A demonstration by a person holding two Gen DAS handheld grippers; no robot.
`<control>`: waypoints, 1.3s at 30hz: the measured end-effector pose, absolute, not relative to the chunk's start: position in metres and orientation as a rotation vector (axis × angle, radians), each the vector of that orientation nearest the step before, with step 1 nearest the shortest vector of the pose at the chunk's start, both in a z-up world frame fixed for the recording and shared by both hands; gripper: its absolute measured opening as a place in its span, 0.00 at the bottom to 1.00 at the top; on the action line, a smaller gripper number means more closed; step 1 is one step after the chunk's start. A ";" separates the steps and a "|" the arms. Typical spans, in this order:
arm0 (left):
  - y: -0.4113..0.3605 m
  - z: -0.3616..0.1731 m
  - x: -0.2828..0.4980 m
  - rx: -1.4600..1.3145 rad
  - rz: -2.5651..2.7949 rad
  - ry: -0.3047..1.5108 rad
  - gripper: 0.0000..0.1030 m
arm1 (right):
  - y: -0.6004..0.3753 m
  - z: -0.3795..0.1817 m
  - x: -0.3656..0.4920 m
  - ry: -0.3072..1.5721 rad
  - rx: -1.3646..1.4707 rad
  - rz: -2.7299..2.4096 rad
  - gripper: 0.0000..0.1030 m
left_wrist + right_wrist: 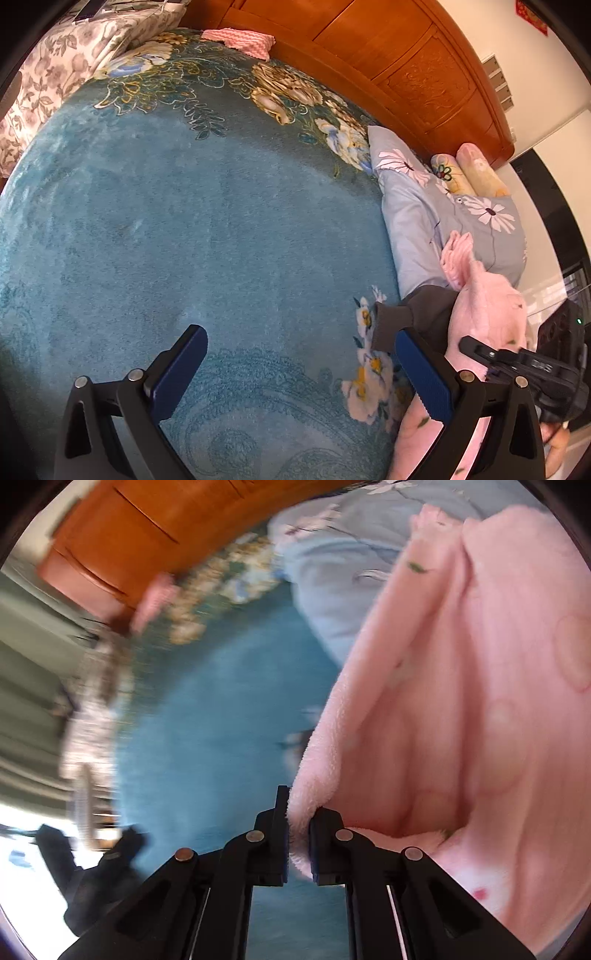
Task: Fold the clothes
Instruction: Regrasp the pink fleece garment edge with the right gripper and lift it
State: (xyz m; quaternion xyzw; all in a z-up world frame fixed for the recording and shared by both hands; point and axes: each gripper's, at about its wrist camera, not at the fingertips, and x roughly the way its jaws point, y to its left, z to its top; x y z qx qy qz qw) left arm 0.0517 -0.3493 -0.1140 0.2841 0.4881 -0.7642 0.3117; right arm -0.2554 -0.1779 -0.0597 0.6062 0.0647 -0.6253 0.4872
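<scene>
Pink fleece garment bunched at right side of bed, edge pinched in right tongs. Left tongs spread wide, nothing between, over bare teal bedspread. Folding looks barely begun: garment not yet laid flat, no fold visible.

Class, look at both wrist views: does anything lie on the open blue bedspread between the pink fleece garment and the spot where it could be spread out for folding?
Nothing visible does. The right gripper is shut on the pink fleece garment, and the blue bedspread beside it lies bare. The dark garment and grey floral pillow sit at its edge; the left gripper is open.
</scene>
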 end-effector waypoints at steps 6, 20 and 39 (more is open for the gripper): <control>-0.354 -0.110 0.065 0.691 -2.004 1.324 1.00 | -0.166 -0.018 -0.205 0.035 1.339 -1.238 0.08; -0.346 -0.107 0.052 0.790 -2.078 1.302 1.00 | 0.053 0.066 -0.242 -0.431 1.151 -1.364 0.08; -0.340 -0.092 -0.041 0.895 -2.214 1.609 0.99 | 0.087 -0.047 -0.227 -0.124 1.491 -1.605 0.08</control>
